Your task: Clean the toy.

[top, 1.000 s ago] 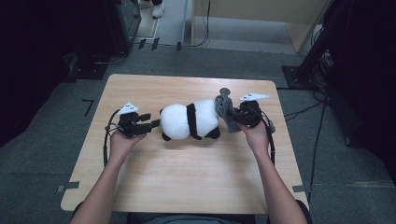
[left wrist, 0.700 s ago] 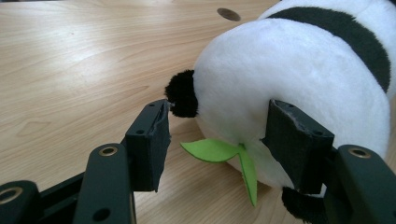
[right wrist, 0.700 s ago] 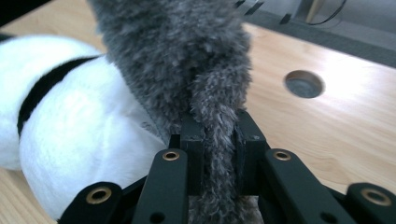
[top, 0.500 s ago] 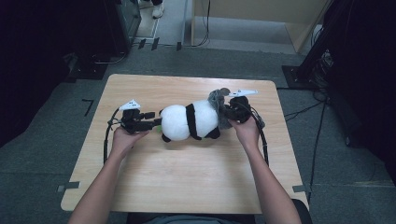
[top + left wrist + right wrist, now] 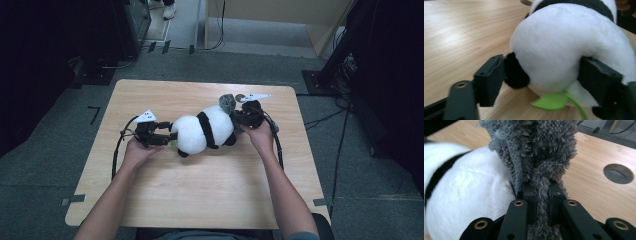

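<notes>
**Panda plush between two tools, grey cloth pinched at right**

Panda plush (image 5: 205,130) lies on its side near the centre of the wooden surface (image 5: 200,200), long axis running roughly from 8 o'clock to 2 o'clock in the high view. White body, black band across the middle, black limbs at the underside.

Left tool (image 5: 167,138) sits at 9 o'clock of the plush, held in the person's left hand (image 5: 135,150), jaws pointing toward the plush's rounded white end. In the left gripper view the two black jaws stand apart on either side of that end (image 5: 554,50); they have just been opening. The right-hand jaw lies against the white fur and the left-hand jaw sits by a black paw (image 5: 515,73); cannot tell whether the pads press, so it looks like a loose straddle, not a firm grip. A green felt leaf (image 5: 551,101) sticks out under the plush, low between the jaws.

Right tool (image 5: 239,118) is at 3 o'clock of the plush, in the person's right hand (image 5: 260,135). Its jaws are closed tight on a fuzzy grey cloth (image 5: 541,157): in the right gripper view a twisted strand of it runs straight down between the two pads. The rest of the cloth bunches up above the jaws, touching the plush's white side (image 5: 461,195). In the high view the grey cloth (image 5: 227,102) sits at 1 o'clock of the plush, against its top end.

A round hole (image 5: 618,173) in the surface shows at 3 o'clock in the right gripper view.
</notes>
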Demonstrator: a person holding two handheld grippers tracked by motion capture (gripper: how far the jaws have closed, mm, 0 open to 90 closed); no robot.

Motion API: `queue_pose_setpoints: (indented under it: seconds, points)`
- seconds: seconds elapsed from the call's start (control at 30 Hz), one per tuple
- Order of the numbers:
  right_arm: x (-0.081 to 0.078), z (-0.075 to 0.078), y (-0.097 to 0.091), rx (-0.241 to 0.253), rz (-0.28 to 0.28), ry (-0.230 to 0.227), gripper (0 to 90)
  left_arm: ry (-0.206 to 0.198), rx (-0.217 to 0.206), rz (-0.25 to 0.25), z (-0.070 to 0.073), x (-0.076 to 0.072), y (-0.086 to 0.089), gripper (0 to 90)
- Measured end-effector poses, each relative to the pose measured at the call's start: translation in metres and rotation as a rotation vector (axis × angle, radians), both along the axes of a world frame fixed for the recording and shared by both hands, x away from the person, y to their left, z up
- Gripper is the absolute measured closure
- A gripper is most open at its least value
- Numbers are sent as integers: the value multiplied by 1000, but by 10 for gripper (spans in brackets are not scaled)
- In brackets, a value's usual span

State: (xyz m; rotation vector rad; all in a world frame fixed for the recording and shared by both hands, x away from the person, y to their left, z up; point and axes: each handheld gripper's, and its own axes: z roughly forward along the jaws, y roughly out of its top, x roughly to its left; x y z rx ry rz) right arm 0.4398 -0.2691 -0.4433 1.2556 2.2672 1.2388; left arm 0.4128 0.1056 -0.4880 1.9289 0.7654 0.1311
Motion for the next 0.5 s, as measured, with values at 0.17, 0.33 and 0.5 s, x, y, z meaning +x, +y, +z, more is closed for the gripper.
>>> queue_pose_setpoints:
  seconds: [0.17, 0.33, 0.5]
  points:
    - [4, 2, 13, -28, -9, -16, 823, 23, -27, -41, -4, -1, -4, 135]
    - [5, 1, 14, -31, -23, -10, 824, 11, -54, -55, -5, -2, -5, 261]
    - [5, 0, 17, -15, -43, -4, 828, 11, -66, -75, -7, -1, -5, 344]
